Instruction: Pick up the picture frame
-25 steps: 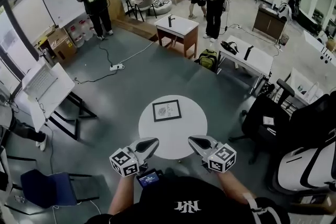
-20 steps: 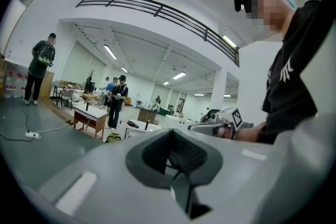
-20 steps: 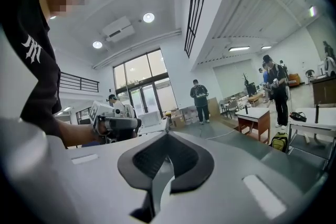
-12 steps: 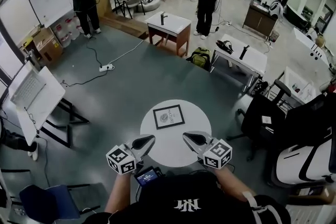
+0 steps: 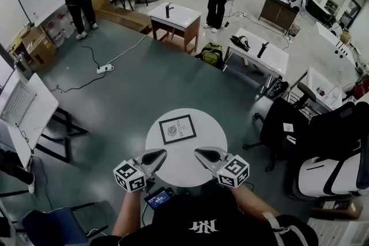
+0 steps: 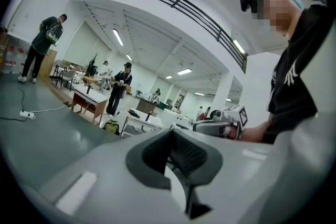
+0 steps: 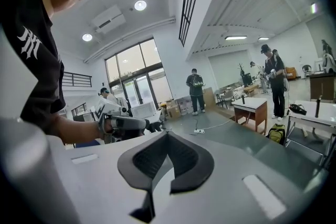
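The picture frame, black-edged with a white print, lies flat on the far half of the round white table. My left gripper is shut and empty over the table's near left edge, short of the frame. My right gripper is shut and empty over the near right edge. The two point inward toward each other. In the left gripper view the shut left gripper faces the right gripper. From the right gripper view, the shut right gripper faces the left gripper. Neither gripper view shows the frame.
Black office chairs and a white one crowd the table's right side. A tilted white board on a stand is at the left, a blue chair at the near left. People and tables stand farther back; a power strip lies on the floor.
The view has moved forward, so the table and frame sit closer below me. Both grippers have advanced over the table's near edge, still shut and empty.
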`<act>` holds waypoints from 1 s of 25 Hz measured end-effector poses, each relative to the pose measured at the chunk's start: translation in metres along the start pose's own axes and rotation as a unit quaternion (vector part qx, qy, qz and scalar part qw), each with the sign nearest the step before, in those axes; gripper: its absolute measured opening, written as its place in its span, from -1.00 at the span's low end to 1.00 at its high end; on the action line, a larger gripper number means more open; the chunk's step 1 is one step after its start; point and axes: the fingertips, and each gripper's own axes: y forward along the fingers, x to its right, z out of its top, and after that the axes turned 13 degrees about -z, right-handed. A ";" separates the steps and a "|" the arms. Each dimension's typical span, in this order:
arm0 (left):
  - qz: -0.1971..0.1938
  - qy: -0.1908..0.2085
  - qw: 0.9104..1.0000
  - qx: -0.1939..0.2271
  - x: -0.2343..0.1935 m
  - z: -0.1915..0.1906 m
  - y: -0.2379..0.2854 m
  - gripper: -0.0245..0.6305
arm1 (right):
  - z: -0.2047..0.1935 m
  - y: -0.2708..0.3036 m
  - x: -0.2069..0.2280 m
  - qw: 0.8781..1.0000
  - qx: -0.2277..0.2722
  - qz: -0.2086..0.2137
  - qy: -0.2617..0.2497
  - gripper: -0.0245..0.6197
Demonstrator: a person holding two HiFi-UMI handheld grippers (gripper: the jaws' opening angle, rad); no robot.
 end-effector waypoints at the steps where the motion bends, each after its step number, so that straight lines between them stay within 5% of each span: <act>1: 0.002 -0.002 1.000 -0.002 -0.005 0.000 0.007 -0.92 | 0.001 0.002 0.009 1.000 0.001 0.002 0.001 -0.93; 10: 0.071 -0.048 0.996 0.004 -0.064 0.009 0.056 -0.92 | 0.012 0.037 0.102 0.999 0.003 0.037 0.028 -0.93; 15: 0.123 -0.081 0.987 0.072 -0.107 0.031 0.076 -0.92 | 0.011 0.065 0.134 0.995 -0.004 0.088 0.044 -0.93; 20: 0.178 -0.093 0.979 0.036 -0.136 0.018 0.095 -0.92 | -0.009 0.084 0.168 0.991 -0.028 0.119 0.062 -0.92; 25: 0.215 -0.108 0.970 0.028 -0.186 -0.006 0.080 -0.92 | -0.041 0.132 0.204 0.991 -0.045 0.104 0.068 -0.91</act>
